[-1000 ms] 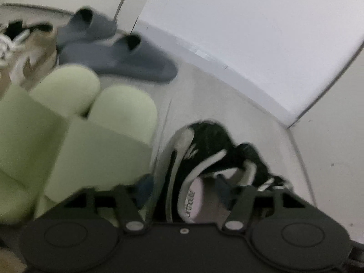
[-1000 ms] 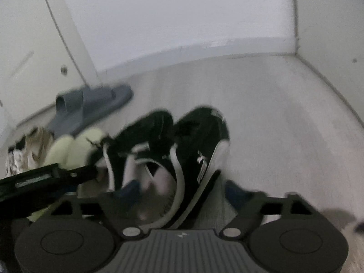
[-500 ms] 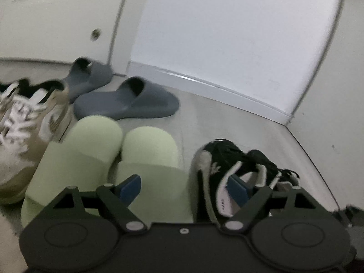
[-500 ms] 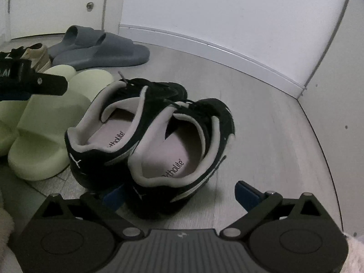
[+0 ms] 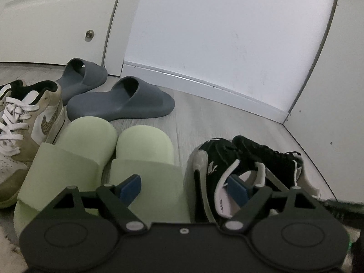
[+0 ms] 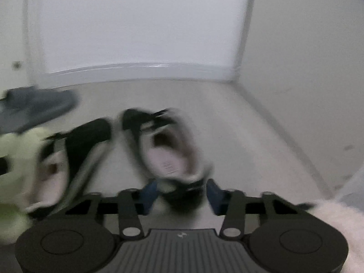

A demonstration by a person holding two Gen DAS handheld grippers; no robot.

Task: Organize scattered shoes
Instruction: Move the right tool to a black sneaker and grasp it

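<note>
Floor-level black sneakers (image 5: pixel 248 166), toes wallward

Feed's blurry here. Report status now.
Left gripper open, empty. Right gripper straddling black sneaker's heel, grip unclear. Green slides paired. Nothing blocking.

Left gripper (image 5: pixel 184 185) holds its jaws wide; right gripper (image 6: pixel 180 193) jaws spread too.

Both wrist views low, wall-facing, sharing black sneakers (image 5: pixel 248 166)
</note>
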